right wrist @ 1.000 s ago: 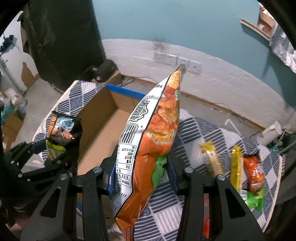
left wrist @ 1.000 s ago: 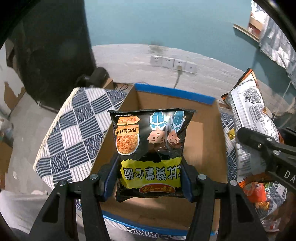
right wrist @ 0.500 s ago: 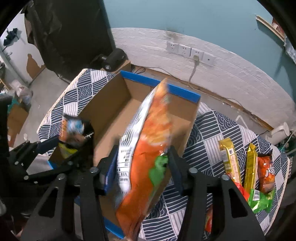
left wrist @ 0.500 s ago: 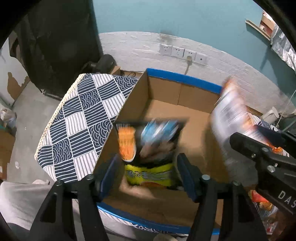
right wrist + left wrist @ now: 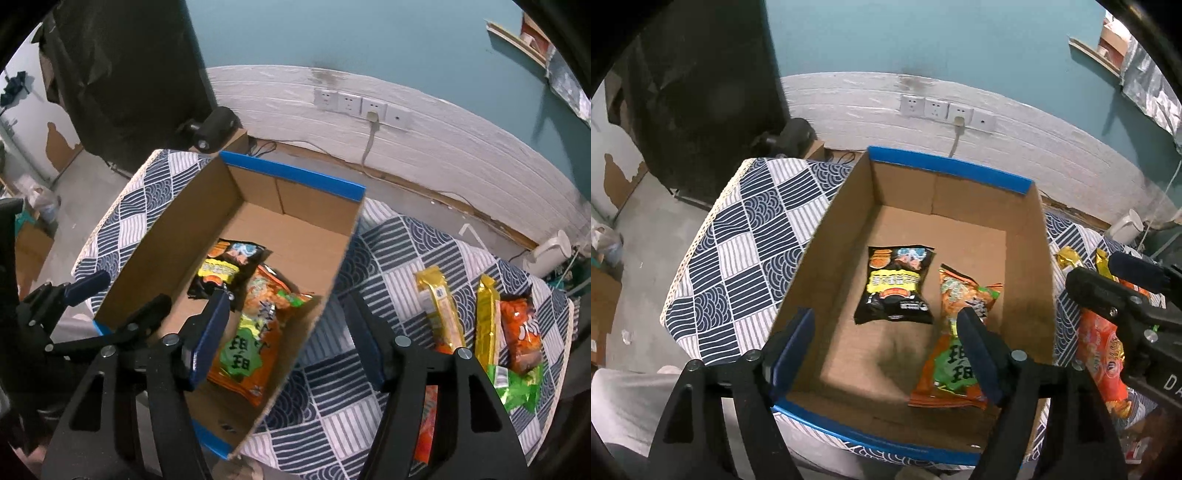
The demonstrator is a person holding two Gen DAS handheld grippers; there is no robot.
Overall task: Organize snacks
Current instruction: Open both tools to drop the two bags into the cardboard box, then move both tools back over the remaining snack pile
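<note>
Both claws opened, dropping black bag (image 5: 895, 284) and orange bag (image 5: 956, 336) into box (image 5: 947, 171).

both hand-held grippers (image 5: 886, 350) (image 5: 288, 339) agape, empty

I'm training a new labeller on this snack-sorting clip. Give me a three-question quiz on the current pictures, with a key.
1. True or false: the black snack bag and the orange snack bag both lie inside the cardboard box.
2. What is held in the left gripper and the right gripper? A) a bag each B) nothing; both jaws have just been opening and stand apart C) only the right holds a bag
3. Fill in: the two long yellow packets lie on the checked ____, outside the box.

Key: 1 true; 2 B; 3 cloth
</note>
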